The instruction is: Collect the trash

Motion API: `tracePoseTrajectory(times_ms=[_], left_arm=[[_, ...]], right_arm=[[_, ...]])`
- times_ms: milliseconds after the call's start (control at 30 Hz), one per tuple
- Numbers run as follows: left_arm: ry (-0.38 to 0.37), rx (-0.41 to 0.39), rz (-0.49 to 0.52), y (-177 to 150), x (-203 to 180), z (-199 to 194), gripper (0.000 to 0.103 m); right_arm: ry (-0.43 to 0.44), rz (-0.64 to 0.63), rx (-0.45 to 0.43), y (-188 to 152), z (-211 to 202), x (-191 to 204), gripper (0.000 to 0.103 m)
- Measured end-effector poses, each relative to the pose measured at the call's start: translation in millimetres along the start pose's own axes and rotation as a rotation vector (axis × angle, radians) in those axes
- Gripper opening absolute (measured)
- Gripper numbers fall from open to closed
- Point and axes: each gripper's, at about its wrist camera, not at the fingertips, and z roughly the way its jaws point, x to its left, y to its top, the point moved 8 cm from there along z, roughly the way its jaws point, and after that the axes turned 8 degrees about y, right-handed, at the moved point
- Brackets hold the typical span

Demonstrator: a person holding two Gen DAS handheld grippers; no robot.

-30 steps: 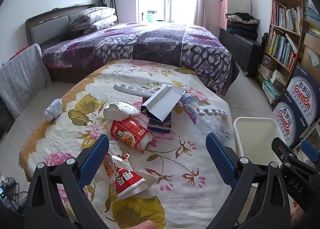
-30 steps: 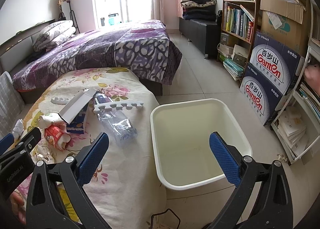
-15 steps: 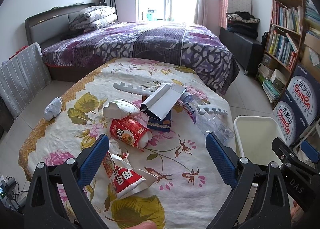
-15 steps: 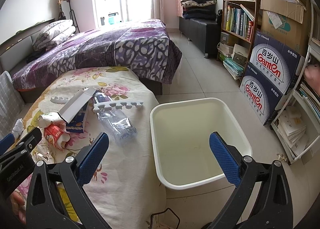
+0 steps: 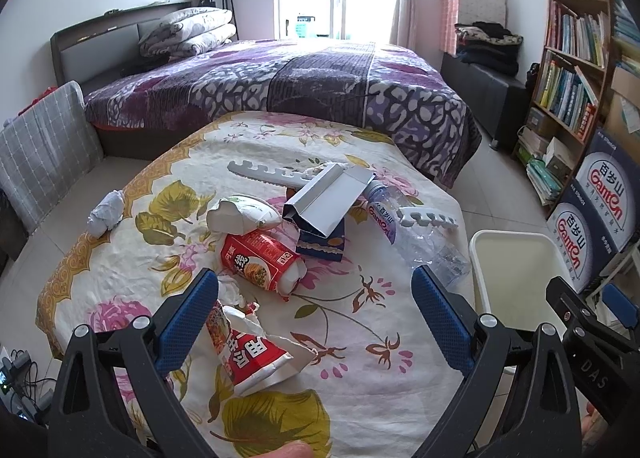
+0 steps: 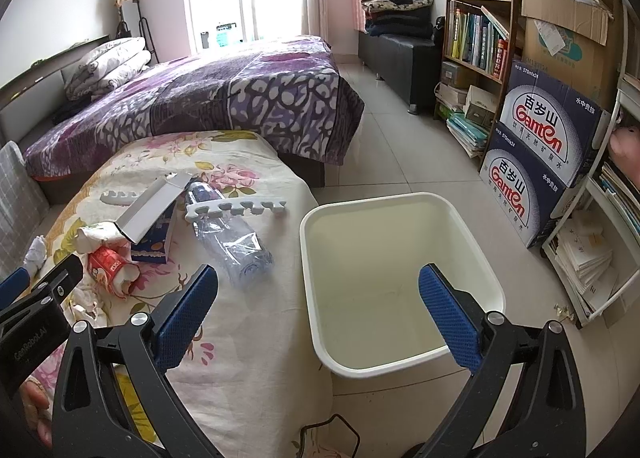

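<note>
Both grippers hang wide open and hold nothing. In the left wrist view the left gripper (image 5: 316, 294) hovers over the cloth-covered surface (image 5: 360, 370), its blue pads (image 5: 186, 322) spread either side of the litter without touching any of it. The right gripper (image 6: 318, 298) is poised above the near rim of the white bin (image 6: 400, 282), which stands on the floor just beside the surface and looks empty.

The trash lies in a loose heap: a torn red snack bag (image 5: 252, 354) nearest the left gripper, a crushed red noodle cup (image 5: 260, 258) beyond it, a crumpled white bag (image 5: 240, 214), a dark blue box (image 5: 324, 242) with a folded card sleeve (image 5: 328, 198) lying on top, a clear plastic bottle (image 5: 416, 238) toward the bin side, two white toothed foam strips (image 5: 428, 218), and a paper wad (image 5: 106, 212) off at the far left edge.

Nothing appears collected yet, so the sensible start is probably the snack bag. It is limp and flat, so the left gripper would do best to come down over a raised fold, pinch there rather than scrape the cloth, and avoid snagging the fabric. The bottle is likely slippery and springy; it suits the right gripper, closing across its body.
</note>
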Motion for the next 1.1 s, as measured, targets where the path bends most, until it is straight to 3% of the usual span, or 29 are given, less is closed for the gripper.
tracePoseTrajectory(times_ms=[267, 467, 633, 833, 1033, 1100], left_arm=[[-0.015, 0.025, 0.007, 5.7, 1.2, 2.0, 0.094], [0.004, 0.050, 0.022, 36.4, 14.3, 9.8, 0.094], [-0.008, 0.163, 0.019, 68.3, 34.5, 37.4, 0.094], [0.019, 0.340, 0.003, 81.0, 64.7, 94.1, 0.094], [-0.071, 0.572, -0.139, 63.2, 82.9, 149.8, 0.094], [-0.095, 0.629, -0.209, 58.4, 89.9, 162.7, 0.094]], right_arm=[[0.032, 0.030, 0.022, 1.7, 4.6, 2.4, 0.096], [0.080, 0.040, 0.051, 19.9, 7.2, 14.0, 0.096], [0.126, 0.047, 0.129, 33.3, 21.1, 22.8, 0.096], [0.150, -0.015, 0.201, 39.9, 52.9, 27.6, 0.096], [0.228, -0.052, 0.388, 18.1, 104.8, 38.0, 0.096], [0.250, -0.077, 0.399, 17.6, 115.2, 46.0, 0.096]])
